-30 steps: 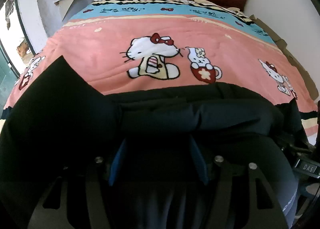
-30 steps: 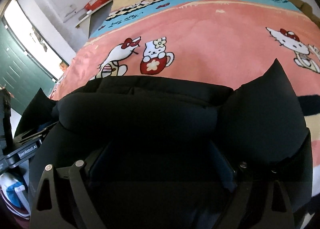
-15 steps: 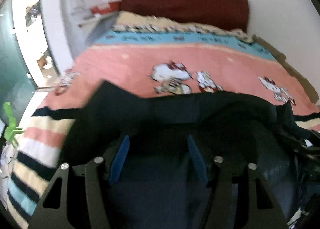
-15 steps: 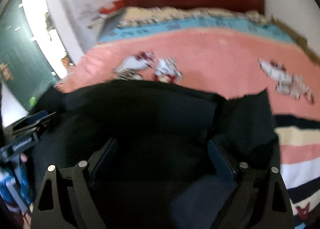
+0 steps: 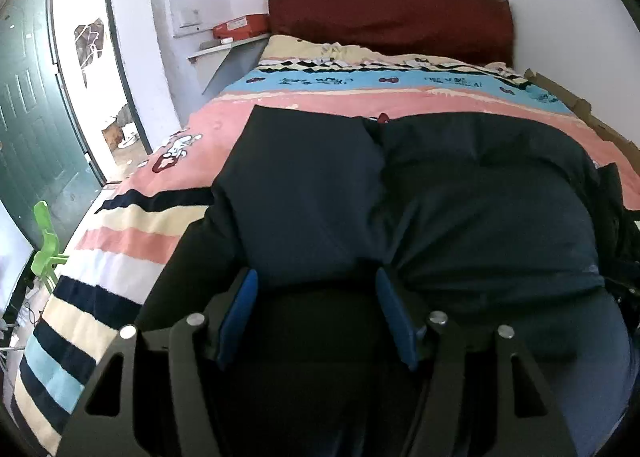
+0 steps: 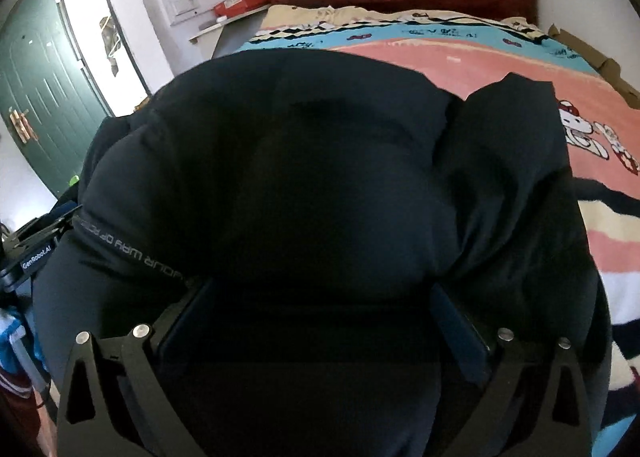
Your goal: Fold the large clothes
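Note:
A big dark navy padded jacket fills the lower half of both views, lifted over the bed. My left gripper has its blue pads wide apart with a thick bunch of the jacket between them. My right gripper likewise has its pads wide apart around a thick fold of the jacket. A strip with grey lettering runs along the jacket's left side. The left gripper's body shows at the right wrist view's left edge.
The bed has a pink cartoon-cat blanket with stripes near the foot and a dark red headboard. A shelf with a red box is on the left wall. A green door and a green plastic chair stand left.
Both grippers have lifted and drawn back with the jacket. The jacket has risen and puffed up, now covering the cat prints in the middle of the blanket. More of the room's left side shows.

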{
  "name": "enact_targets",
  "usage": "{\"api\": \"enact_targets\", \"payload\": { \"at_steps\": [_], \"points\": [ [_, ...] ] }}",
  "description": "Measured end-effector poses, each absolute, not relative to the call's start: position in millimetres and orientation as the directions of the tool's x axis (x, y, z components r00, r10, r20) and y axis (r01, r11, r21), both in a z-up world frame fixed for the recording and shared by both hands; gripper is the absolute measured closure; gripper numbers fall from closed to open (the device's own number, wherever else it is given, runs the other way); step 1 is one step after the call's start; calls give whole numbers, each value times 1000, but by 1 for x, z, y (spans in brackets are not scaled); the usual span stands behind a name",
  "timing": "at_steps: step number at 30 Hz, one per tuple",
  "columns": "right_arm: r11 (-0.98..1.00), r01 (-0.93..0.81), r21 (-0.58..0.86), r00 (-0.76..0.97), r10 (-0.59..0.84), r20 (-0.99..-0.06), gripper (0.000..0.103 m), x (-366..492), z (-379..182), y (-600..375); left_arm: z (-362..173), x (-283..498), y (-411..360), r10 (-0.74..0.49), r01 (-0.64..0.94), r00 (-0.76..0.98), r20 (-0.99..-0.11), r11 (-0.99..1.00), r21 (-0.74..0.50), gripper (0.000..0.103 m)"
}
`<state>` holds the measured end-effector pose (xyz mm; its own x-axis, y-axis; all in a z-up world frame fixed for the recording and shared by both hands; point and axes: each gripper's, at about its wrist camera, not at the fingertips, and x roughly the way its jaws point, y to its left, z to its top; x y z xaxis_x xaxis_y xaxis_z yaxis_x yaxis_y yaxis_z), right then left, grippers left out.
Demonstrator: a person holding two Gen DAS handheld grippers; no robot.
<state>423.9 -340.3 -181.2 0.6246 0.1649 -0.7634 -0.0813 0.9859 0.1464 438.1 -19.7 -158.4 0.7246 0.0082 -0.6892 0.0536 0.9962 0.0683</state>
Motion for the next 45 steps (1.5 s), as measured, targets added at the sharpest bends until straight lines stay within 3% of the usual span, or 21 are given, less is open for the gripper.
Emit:
{"api": "enact_targets", "payload": {
  "at_steps": [7, 12, 16, 22, 40, 45],
  "points": [
    [987, -68, 144, 613, 156, -775, 4, 420, -161, -341, -144, 427, -9, 5, 57, 727, -687, 996, 67, 43],
    [992, -38, 124, 694, 115, -711, 5, 401, -129, -362, -141, 419, -1, 12, 50, 737, -676, 996, 71, 43],
    [991, 34, 127, 656, 74, -751, 5, 401, -150, -387, -146, 419, 1, 8, 54, 736, -677, 996, 71, 43],
    [976, 41, 212, 641, 137, -755, 4, 410, -182, -400, -152, 419, -1, 5, 50, 742, -671, 997, 63, 41],
    [973, 96, 211, 702, 84, -707, 4, 345, -151, -417, -138, 386, 13, 6, 56, 759, -651, 996, 74, 41],
    [954, 161, 254, 656, 89, -750, 4, 323, -181, -436, -152, 380, 20, 0, 61, 748, -664, 996, 70, 41]
  ]
}}
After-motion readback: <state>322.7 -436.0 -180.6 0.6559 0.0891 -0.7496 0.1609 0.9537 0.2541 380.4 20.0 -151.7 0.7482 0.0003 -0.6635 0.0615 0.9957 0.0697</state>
